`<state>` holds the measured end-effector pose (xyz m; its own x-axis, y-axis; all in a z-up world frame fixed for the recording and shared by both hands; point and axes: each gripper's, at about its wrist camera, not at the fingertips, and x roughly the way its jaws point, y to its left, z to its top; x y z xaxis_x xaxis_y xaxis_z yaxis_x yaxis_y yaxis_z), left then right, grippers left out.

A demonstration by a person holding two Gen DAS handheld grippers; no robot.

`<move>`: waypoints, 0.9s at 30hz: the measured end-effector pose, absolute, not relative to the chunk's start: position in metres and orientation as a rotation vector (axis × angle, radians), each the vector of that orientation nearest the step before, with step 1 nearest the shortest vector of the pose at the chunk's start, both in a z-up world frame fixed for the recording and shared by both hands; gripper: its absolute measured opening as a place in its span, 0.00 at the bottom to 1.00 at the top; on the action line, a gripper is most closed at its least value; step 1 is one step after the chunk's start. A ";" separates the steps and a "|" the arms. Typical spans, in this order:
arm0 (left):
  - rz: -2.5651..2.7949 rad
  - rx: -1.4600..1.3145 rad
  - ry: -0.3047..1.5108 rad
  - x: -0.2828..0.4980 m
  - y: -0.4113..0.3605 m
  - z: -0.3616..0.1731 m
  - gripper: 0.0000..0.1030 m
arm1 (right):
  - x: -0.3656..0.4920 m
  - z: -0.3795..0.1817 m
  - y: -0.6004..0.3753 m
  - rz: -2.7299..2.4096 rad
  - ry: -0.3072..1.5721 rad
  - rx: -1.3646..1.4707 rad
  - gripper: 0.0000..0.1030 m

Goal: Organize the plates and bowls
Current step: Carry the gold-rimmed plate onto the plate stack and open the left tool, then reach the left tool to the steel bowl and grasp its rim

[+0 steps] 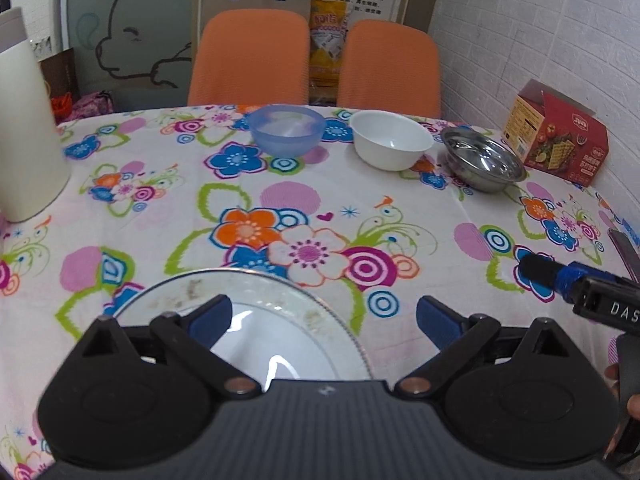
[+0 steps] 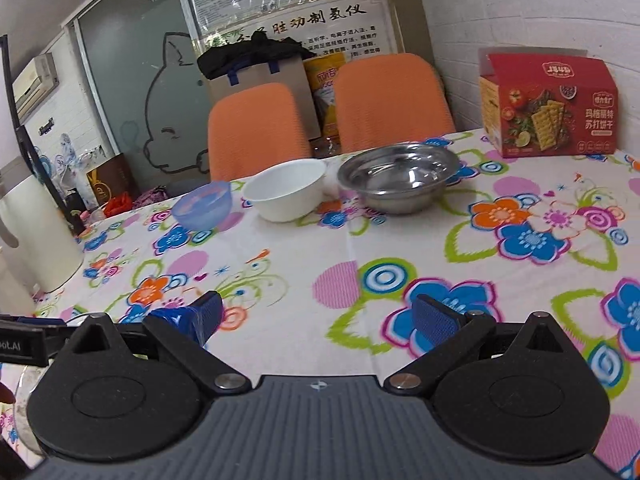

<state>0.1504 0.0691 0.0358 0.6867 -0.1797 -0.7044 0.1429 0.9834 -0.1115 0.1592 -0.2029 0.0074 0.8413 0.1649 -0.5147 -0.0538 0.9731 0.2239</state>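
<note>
Two grippers hang over the flowered tablecloth (image 1: 360,200), both with their blue-padded fingers spread wide and nothing between them. The left gripper (image 1: 324,318) hovers above a clear glass plate (image 1: 256,300) that lies flat on the cloth at the near edge of the table; its left finger (image 1: 210,316) is over the plate's smudged rim, while the right finger reaches past the rim at about 3 o'clock, over bare cloth. The right gripper (image 2: 318,314) hovers over bare cloth; in the left wrist view its taped blue finger pokes in at 3 o'clock. From the right wrist, the left gripper's black body and a sliver of the plate show at 9 o'clock.

Toward 12 o'clock, well apart from both grippers, three bowls stand upright in a row near the far edge of the table: a translucent blue bowl (image 1: 286,130), a white bowl (image 1: 392,140) and a steel bowl (image 1: 482,164). A red cracker box (image 2: 550,106) stands at 2 o'clock by the wall, a cream jug (image 1: 28,120) at 10 o'clock, and two orange chairs (image 1: 250,58) behind the table.
</note>
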 end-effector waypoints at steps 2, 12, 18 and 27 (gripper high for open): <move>-0.198 -0.033 0.806 0.161 0.051 0.034 0.95 | 0.180 0.016 -0.218 0.090 0.556 0.171 0.86; -0.237 0.014 0.808 0.174 0.023 0.033 0.95 | 0.373 0.020 -0.239 -0.025 0.844 -0.103 0.86; -0.192 -0.043 0.816 0.185 0.048 0.032 0.95 | 0.409 -0.010 -0.232 -0.015 1.007 -0.163 0.86; -0.212 -0.082 0.832 0.185 0.051 0.030 0.95 | 0.407 -0.007 -0.229 0.071 1.125 -0.151 0.86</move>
